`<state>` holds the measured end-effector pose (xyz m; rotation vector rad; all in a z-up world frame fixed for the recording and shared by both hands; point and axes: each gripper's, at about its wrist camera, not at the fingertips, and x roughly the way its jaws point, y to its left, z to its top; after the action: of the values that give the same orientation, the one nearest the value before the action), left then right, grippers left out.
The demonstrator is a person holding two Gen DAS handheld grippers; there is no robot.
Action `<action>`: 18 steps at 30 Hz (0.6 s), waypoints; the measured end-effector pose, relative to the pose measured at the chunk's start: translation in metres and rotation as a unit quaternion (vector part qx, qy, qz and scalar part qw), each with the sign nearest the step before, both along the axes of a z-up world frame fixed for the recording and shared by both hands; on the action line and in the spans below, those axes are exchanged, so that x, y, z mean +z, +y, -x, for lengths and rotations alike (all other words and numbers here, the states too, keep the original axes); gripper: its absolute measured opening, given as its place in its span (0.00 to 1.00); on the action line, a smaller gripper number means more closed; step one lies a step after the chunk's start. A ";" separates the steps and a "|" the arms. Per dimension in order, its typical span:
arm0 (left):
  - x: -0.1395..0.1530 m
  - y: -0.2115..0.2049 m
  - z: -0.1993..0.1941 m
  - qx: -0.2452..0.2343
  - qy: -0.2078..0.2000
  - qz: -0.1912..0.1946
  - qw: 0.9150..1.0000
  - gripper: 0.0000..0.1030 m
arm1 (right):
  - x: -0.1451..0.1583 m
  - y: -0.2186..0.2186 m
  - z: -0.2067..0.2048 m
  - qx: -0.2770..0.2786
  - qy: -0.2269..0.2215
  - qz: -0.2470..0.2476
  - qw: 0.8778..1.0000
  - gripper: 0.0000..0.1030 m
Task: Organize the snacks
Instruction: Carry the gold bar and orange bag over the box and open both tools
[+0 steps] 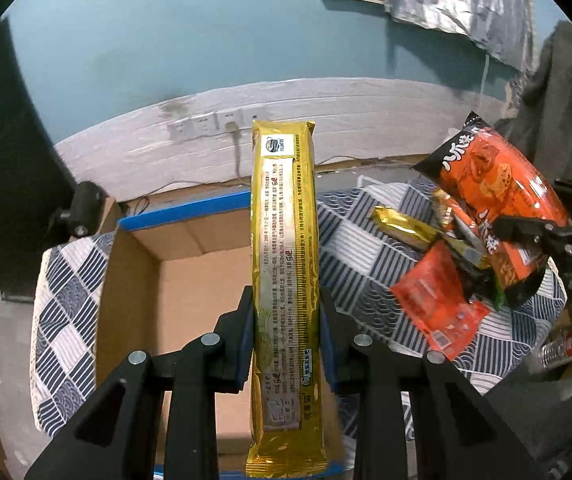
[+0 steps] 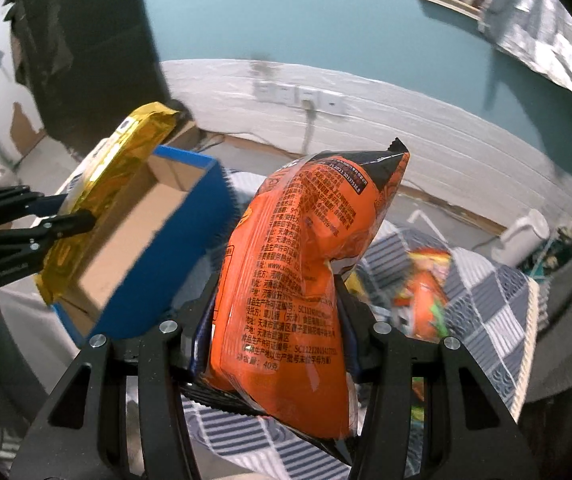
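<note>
My left gripper (image 1: 286,304) is shut on a long gold biscuit pack (image 1: 284,280), held upright above the open cardboard box (image 1: 190,280) with blue edges. The right wrist view shows the same gold pack (image 2: 102,196) in the left gripper (image 2: 74,216), over the box (image 2: 138,248). My right gripper (image 2: 278,292) is shut on a puffy orange snack bag (image 2: 294,272), lifted over the checked cloth. In the left wrist view that orange bag (image 1: 502,200) hangs at the right in the right gripper (image 1: 522,232).
Several loose snacks lie on the checked cloth (image 1: 366,264): a red packet (image 1: 438,300) and a small gold bar (image 1: 406,226); blurred orange packets (image 2: 426,296) show right of the bag. A white wall with sockets (image 1: 214,124) runs behind. A plastic bottle (image 1: 566,344) lies at the right edge.
</note>
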<state>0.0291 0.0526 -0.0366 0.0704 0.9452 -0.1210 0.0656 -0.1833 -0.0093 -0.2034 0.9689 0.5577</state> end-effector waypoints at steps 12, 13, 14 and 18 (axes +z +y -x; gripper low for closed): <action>-0.016 0.064 0.001 0.046 0.005 -0.017 0.999 0.28 | -0.004 0.096 -0.006 0.075 0.014 -0.004 0.997 0.49; -0.018 0.068 0.001 0.049 0.008 -0.018 0.999 0.28 | -0.006 0.102 -0.006 0.078 0.017 -0.003 0.997 0.49; -0.022 0.073 0.001 0.052 0.011 -0.018 0.998 0.28 | -0.009 0.109 -0.007 0.083 0.020 -0.002 0.996 0.49; -0.035 0.090 0.001 0.062 0.026 -0.020 0.998 0.28 | -0.019 0.132 -0.009 0.100 0.034 0.002 0.994 0.49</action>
<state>0.0277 0.1426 -0.0721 0.0453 1.0015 0.0114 0.0748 -0.0517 -0.0285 -0.2883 1.0219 0.7500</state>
